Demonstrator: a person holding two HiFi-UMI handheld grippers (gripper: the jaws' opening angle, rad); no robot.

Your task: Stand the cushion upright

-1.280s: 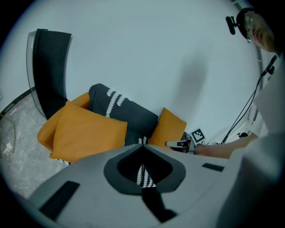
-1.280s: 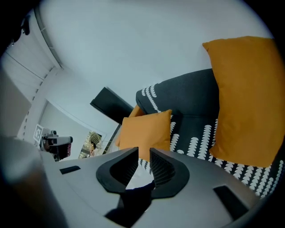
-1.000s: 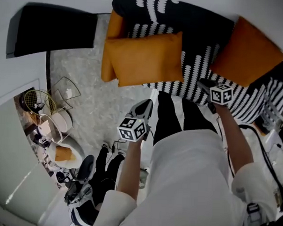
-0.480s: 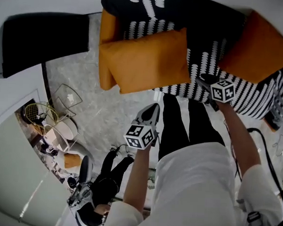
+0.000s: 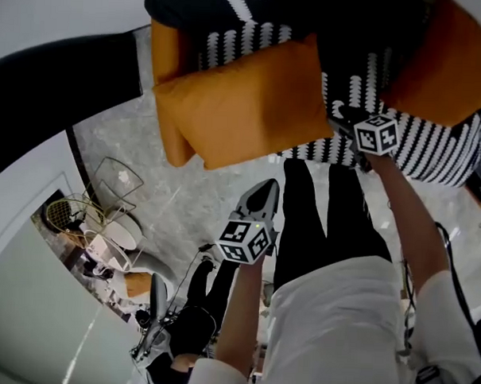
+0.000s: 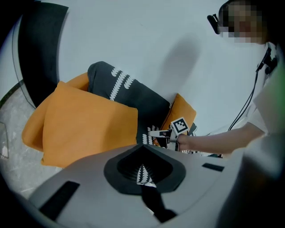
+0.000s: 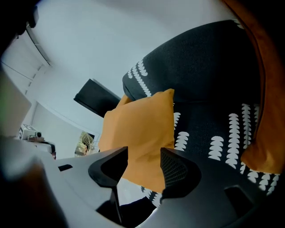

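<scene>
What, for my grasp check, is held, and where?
Nothing. The right gripper has just been opening its jaws, the orange cushion seen between them, ungripped; the left gripper is shut, empty.

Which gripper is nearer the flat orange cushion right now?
Right. The right gripper is at the right corner of the flat orange cushion; its jaws, just opening, hold nothing. The left gripper hangs over the floor, short of its front edge.

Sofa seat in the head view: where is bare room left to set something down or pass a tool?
One bare strip of sofa seat, between the left orange cushion and the right orange cushion. The marble floor before the sofa is also open. The left end is crowded: another cushion sits tight against the first.
</scene>
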